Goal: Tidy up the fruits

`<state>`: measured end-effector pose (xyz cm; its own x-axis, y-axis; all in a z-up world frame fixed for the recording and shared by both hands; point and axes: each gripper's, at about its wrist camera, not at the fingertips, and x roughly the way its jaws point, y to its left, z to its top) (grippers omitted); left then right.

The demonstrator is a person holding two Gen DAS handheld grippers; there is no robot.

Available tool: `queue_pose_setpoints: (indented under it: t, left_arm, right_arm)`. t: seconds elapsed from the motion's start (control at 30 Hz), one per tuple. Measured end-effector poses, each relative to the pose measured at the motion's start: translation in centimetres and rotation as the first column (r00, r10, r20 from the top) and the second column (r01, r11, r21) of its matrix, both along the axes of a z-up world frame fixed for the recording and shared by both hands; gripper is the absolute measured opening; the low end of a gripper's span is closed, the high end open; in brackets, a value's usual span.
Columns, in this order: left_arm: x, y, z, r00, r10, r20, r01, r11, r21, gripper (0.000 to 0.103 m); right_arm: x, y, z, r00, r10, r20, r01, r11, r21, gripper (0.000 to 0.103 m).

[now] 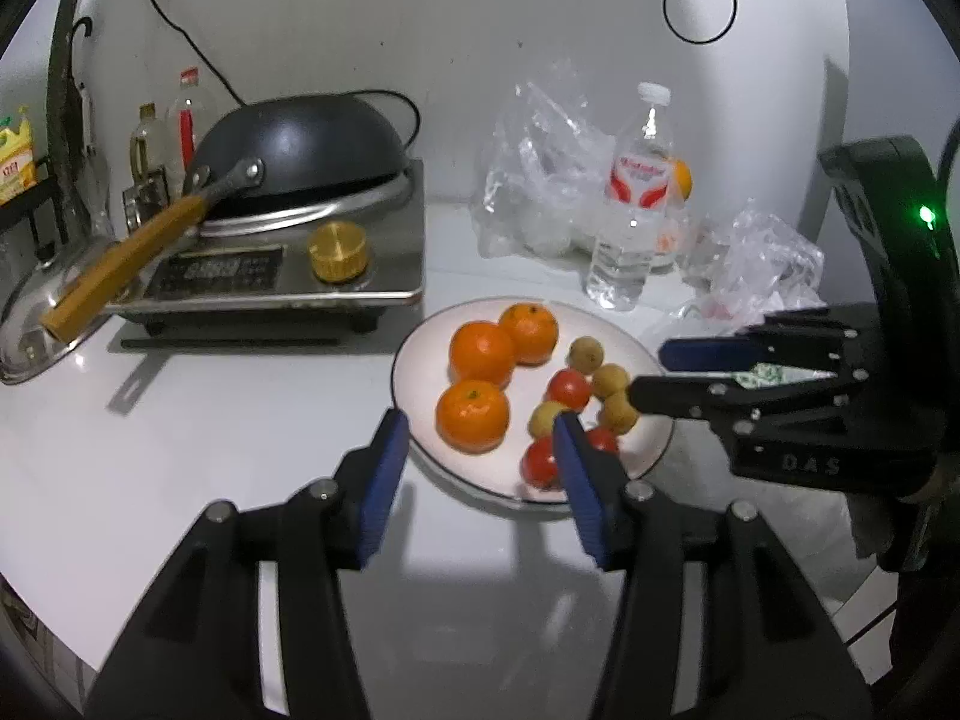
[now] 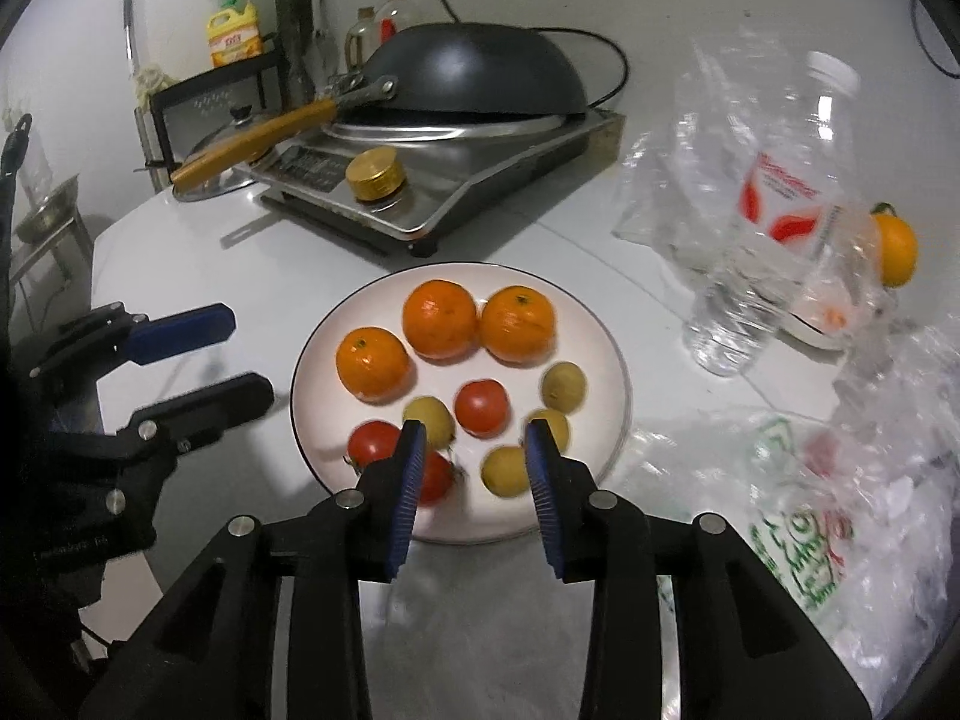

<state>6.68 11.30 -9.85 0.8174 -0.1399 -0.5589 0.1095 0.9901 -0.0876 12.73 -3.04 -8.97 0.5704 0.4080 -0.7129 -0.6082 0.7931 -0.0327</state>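
White plate [image 2: 606,330] holds all fruit; the stray orange [image 2: 897,246] lies nearer the right claw [image 2: 474,438], far right; both claws, left [image 1: 480,426] too, released and empty.

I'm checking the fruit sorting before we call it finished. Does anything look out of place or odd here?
One orange sits apart, behind the water bottle among clear plastic bags, while the other fruit is on the white plate. Also, the black wok lies upside down on the cooker.
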Motion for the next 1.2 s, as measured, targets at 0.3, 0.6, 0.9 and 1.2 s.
queue_pose_setpoints:
  t: [0.3, 0.6, 0.9, 1.2]
  left_arm:
    - [-2.3, -2.0, 2.3, 0.994, 0.049, 0.093, -0.049, 0.999, -0.010, 0.071]
    - [-4.0, -5.0, 5.0, 0.985, 0.057, 0.164, -0.055, 0.998, -0.017, 0.092]
    - [-5.9, -8.1, 8.5, 0.958, 0.086, 0.273, -0.102, 0.994, 0.044, 0.096]
    - [-7.6, -9.8, 12.0, 0.919, 0.112, 0.377, -0.141, 0.989, 0.049, 0.099]
  right_arm:
    - [-2.3, -4.8, 2.4, 0.995, -0.068, 0.071, 0.063, 0.996, 0.067, 0.046]
    - [-5.2, -10.5, 5.1, 0.975, -0.153, 0.159, 0.134, 0.983, 0.124, 0.050]
    - [-7.8, -14.0, 8.0, 0.940, -0.218, 0.264, 0.169, 0.966, 0.194, 0.062]
    - [-9.5, -16.2, 10.8, 0.890, -0.279, 0.361, 0.180, 0.942, 0.283, 0.075]
